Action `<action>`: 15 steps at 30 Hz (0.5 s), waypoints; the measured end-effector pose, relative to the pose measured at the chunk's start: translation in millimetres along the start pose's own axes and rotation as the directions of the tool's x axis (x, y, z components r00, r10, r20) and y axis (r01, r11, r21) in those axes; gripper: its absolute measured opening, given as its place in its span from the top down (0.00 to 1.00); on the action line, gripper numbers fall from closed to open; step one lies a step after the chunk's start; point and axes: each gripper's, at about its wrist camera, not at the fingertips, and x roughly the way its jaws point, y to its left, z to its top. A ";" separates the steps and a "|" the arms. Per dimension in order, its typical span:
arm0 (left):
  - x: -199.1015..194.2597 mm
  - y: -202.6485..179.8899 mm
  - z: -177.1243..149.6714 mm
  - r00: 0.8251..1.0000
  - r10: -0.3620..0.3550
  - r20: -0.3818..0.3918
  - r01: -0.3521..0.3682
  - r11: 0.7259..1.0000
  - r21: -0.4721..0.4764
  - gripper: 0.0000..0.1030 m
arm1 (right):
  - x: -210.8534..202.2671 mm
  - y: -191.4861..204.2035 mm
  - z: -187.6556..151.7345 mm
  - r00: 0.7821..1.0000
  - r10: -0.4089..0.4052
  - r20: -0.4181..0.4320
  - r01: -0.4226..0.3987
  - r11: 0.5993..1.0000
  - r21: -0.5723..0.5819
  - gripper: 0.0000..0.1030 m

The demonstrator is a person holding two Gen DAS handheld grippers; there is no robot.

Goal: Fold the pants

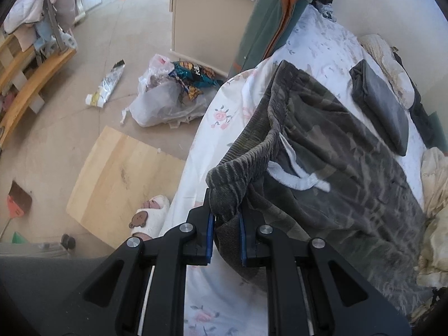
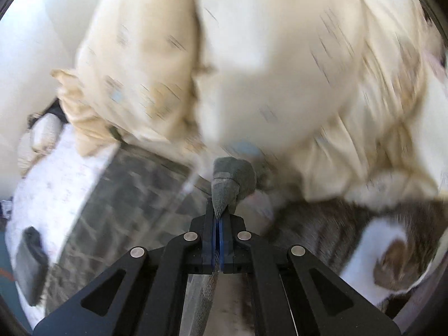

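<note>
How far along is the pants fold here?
Early. Done: both grips taken. In hand: the left hand-held gripper pinches the waistband of the pants; the right hand-held gripper clamps a grey fabric edge. Left: the pants lie unfolded on the floral sheet.

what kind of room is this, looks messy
Most likely a lived-in bedroom. The pants lie on a bed with a floral sheet, cream bedding is bunched beside them, and a slipper and a plastic bag of snack wrappers sit on the floor.
</note>
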 end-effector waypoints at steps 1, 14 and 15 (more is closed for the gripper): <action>-0.8 -0.9 6.8 1.000 0.001 -0.026 -0.001 1.000 -0.003 0.89 | -2.8 9.7 9.3 1.000 0.029 0.010 -0.029 1.000 -0.010 0.99; 28.5 -74.3 121.1 0.987 -0.052 -0.149 0.072 0.989 0.131 0.90 | 96.5 165.1 66.9 0.999 -0.037 0.014 0.039 0.948 -0.317 1.00; 34.9 -80.4 132.6 0.986 -0.055 -0.156 0.076 0.988 0.136 0.90 | 113.0 182.0 70.8 0.999 -0.045 0.002 0.043 0.942 -0.331 1.00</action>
